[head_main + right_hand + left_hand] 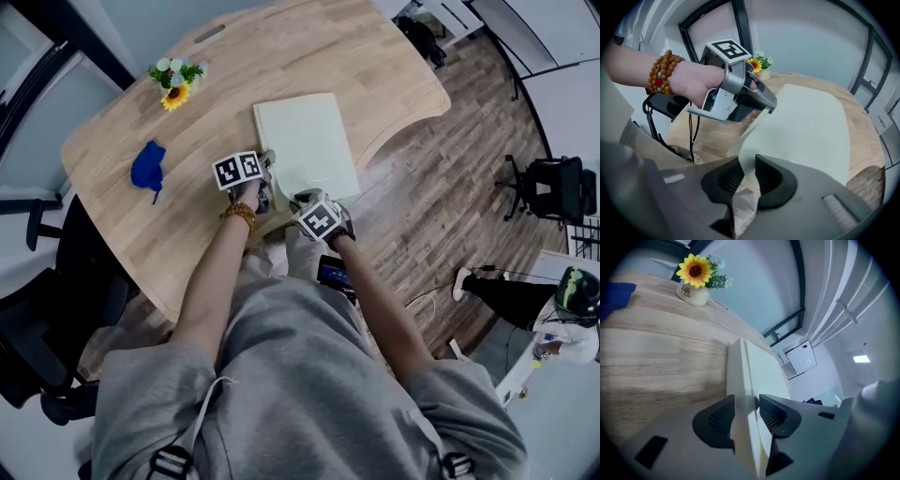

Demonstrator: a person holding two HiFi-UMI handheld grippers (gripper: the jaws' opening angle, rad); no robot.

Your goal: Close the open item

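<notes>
A pale cream book lies on the wooden table, near its front edge. My left gripper is at the book's near left corner. In the left gripper view the book's edge stands between the jaws of the left gripper, with a dark gap beside the right pad, so they are open. My right gripper is at the near right corner. In the right gripper view the cover's corner curls up off the book into the right gripper, which is shut on it.
A small sunflower pot and a blue cloth sit on the table's left part. A dark phone-like device rests on the person's lap. Office chairs stand at the left and the right on the wood floor.
</notes>
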